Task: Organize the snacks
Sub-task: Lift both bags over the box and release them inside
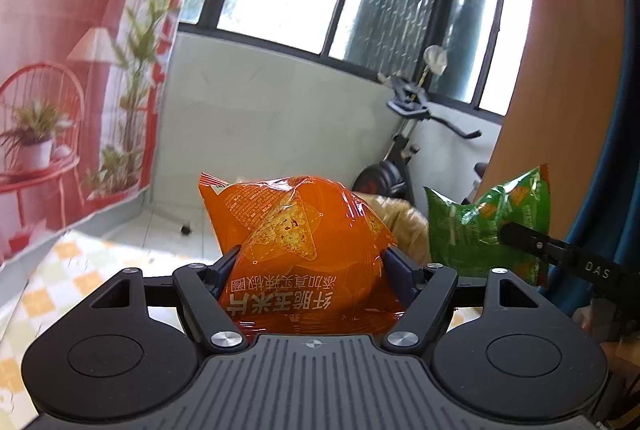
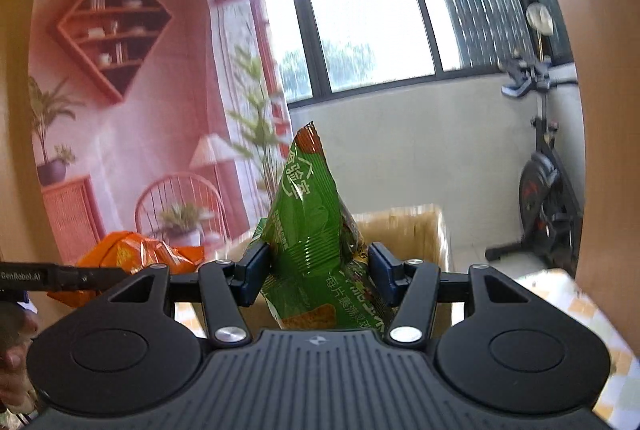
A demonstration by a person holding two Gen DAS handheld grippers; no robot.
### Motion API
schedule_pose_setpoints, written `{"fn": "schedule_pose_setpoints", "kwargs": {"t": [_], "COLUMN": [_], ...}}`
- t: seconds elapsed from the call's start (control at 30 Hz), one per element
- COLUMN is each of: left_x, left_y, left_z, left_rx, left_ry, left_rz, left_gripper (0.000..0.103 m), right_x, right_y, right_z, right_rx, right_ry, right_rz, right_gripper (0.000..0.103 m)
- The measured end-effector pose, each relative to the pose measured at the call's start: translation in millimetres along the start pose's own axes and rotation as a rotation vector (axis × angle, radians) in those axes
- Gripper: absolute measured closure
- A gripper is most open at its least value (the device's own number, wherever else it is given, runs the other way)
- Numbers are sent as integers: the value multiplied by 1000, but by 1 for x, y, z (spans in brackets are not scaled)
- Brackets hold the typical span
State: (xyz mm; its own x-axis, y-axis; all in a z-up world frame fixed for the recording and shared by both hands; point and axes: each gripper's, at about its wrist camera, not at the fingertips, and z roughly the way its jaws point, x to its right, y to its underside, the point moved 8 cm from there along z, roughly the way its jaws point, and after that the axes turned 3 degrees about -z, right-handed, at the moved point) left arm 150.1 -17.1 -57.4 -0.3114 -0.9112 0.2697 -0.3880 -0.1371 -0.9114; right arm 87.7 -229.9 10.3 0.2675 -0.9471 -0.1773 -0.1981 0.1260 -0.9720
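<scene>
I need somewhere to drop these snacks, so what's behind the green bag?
Behind the green bag stands an open cardboard box. Its near wall and inside are covered by the bag.

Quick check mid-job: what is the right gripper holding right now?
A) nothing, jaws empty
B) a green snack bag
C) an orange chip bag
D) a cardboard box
B: in the right wrist view the right gripper has its pads pressed on both sides of the green snack bag; the orange chip bag sits in the left gripper.
</scene>
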Motion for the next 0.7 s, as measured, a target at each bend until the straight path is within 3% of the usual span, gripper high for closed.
{"fn": "schedule_pose_setpoints", "kwargs": {"t": [0.2, 0.33, 0.7], "left_x": [18, 25, 19], "left_y": [-26, -36, -14], "left_z": [28, 58, 134], "left_rx": [41, 27, -112], "left_ry": [44, 55, 3], "left_rz": [36, 37, 53], "left_gripper": [27, 27, 27], "right_x": [7, 14, 46], "right_y": [-31, -38, 11], "right_z": [20, 49, 136], "right_rx": [50, 51, -128], "right_ry": [4, 5, 63], "right_rz": [-40, -58, -29], "right_gripper": [46, 46, 46]}}
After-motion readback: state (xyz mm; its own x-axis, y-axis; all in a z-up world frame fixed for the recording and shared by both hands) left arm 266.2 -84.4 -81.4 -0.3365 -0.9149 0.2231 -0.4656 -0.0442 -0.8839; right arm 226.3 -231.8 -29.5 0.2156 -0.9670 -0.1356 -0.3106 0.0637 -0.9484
